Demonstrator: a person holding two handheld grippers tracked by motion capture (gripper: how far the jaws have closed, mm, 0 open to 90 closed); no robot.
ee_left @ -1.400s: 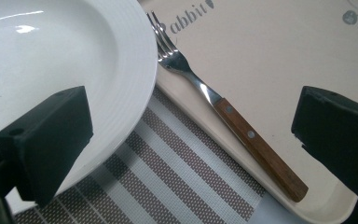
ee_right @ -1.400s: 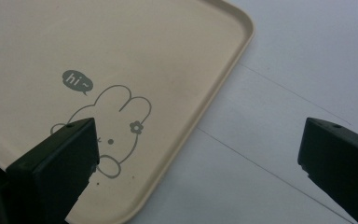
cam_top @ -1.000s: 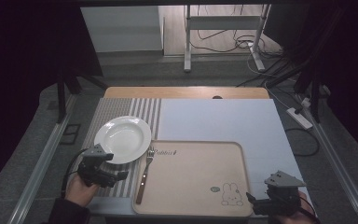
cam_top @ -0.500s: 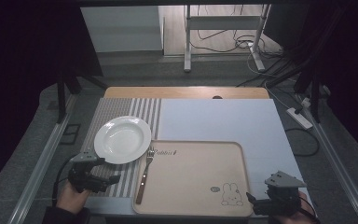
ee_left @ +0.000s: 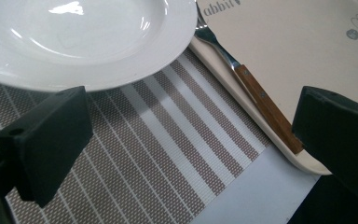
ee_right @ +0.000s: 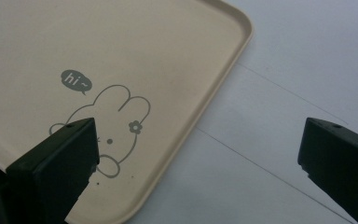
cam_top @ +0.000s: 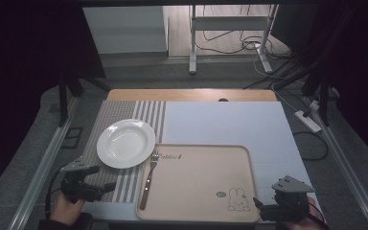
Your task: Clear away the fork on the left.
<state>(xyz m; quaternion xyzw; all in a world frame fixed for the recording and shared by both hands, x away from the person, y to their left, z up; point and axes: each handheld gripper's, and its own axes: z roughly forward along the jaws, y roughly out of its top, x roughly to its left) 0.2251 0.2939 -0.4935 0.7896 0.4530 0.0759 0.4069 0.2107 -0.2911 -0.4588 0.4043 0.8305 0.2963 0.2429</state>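
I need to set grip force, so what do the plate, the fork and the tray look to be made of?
The plate looks like glazed white ceramic, with bright glossy highlights. The fork has a shiny metal head and a brown, seemingly wooden handle with two rivets. The tray looks like matte beige plastic, with a moulded rim and a printed rabbit; melamine is possible.

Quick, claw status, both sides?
Left claw: open, holding nothing, over the striped mat.
Right claw: open, holding nothing, at the tray corner.

one plate (cam_top: pixel 125 143), one fork (cam_top: pixel 148 178), one tray (cam_top: pixel 206 191), one striped placemat (cam_top: pixel 124 184)
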